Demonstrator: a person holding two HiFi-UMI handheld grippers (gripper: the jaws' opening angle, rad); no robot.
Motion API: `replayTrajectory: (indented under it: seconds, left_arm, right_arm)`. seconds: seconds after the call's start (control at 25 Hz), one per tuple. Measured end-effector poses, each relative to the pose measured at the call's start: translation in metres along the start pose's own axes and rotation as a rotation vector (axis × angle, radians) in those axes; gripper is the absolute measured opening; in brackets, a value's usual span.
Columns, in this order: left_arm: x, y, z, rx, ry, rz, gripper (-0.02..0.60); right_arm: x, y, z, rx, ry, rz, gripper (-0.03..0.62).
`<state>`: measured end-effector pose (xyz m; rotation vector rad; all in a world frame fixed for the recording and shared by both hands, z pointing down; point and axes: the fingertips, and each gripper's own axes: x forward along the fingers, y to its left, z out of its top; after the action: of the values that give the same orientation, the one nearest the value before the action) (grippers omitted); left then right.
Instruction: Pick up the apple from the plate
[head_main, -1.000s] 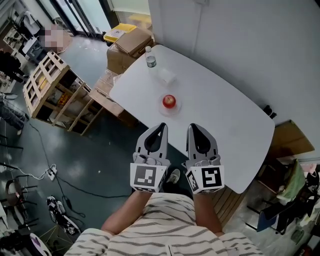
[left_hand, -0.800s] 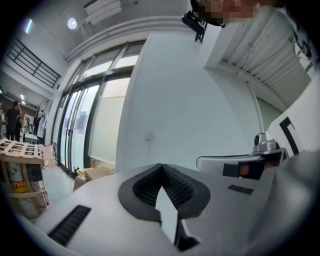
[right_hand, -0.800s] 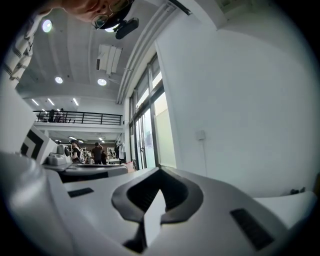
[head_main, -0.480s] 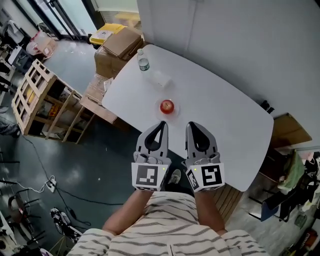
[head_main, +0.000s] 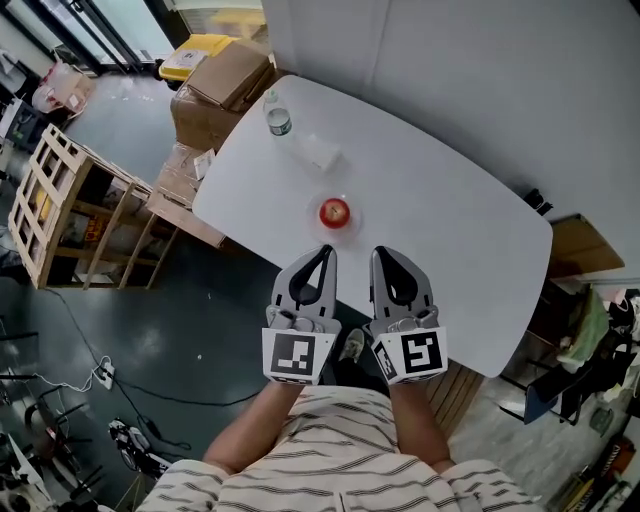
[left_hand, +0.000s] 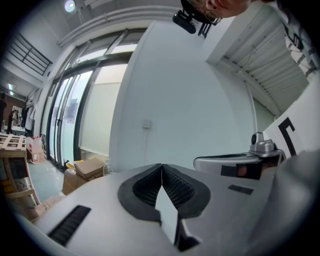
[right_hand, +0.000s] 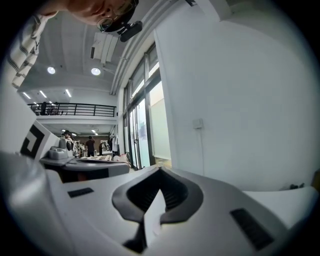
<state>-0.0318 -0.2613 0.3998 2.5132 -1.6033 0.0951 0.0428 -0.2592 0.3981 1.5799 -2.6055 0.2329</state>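
Left gripper (head_main: 322, 252) is pinched fully shut with nothing in it. Right gripper (head_main: 381, 252), just beside it, is the same: jaws together, empty. Both hang at the table's (head_main: 440, 230) near edge. The apple (head_main: 335, 211) sits just ahead of the tips, nearer the left one, on what looks like a clear plate (head_main: 349, 223). A bottle (head_main: 278, 118) stands well beyond.

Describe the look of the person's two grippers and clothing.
The left gripper and right gripper are pale grey shells tapering to a point, with black ribbed pads. Each carries a white cube with black square markers. The person wears a cream shirt with thin dark stripes.
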Motion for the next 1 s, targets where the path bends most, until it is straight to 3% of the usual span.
replayTrajectory:
  seconds: [0.44, 0.64, 1.0]
  left_arm:
    - [0.027, 0.02, -0.059, -0.032, 0.094, 0.039, 0.01]
    - [0.044, 0.019, -0.088, -0.062, 0.139, 0.053, 0.08]
    - [0.067, 0.032, -0.146, -0.013, 0.24, 0.086, 0.197]
  right_arm:
    - [0.001, -0.015, -0.046, 0.023, 0.093, -0.037, 0.0]
    - [0.002, -0.015, -0.062, 0.044, 0.103, -0.016, 0.001]
    - [0.003, -0.025, -0.09, 0.062, 0.163, -0.031, 0.0]
